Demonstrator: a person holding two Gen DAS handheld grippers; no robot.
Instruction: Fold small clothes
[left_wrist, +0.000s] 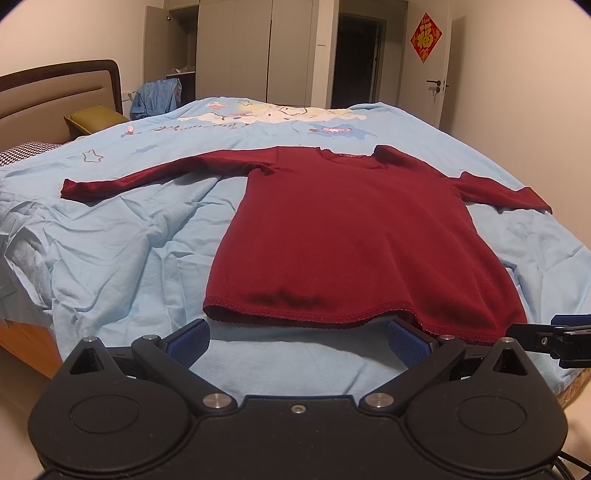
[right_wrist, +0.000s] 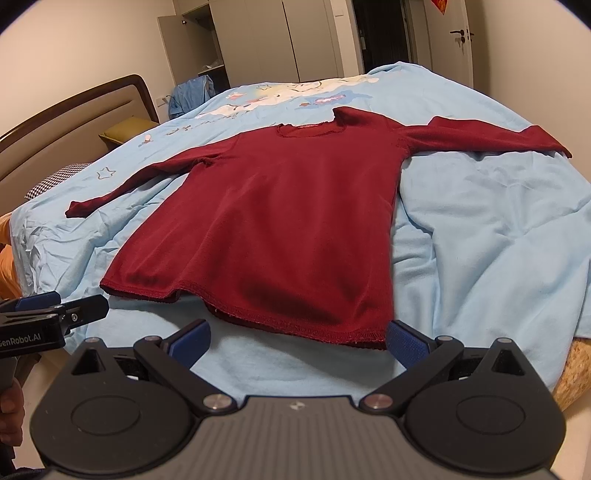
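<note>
1. Left claw (left_wrist: 299, 341) is hovering spread wide just short of the shirt (left_wrist: 354, 236) hem; right claw (right_wrist: 297, 341) is likewise spread, empty.
2. Shirt is lying flat on the bed (left_wrist: 122, 251), sleeves outstretched, near the front edge, open sheet lying either side.

A bed (left_wrist: 33, 334) carries everything, covered by a rumpled light-blue sheet (left_wrist: 122, 251) with a cartoon print toward 12 o'clock. Flat on the sheet lies a dark red long-sleeved top (left_wrist: 343, 236), hem toward 6 o'clock, neckline toward 12, sleeves spread toward 9 and 3. An olive pillow (left_wrist: 94, 118) and a houndstooth-patterned cloth (left_wrist: 26, 151) sit near the headboard at about 10 o'clock.
</note>
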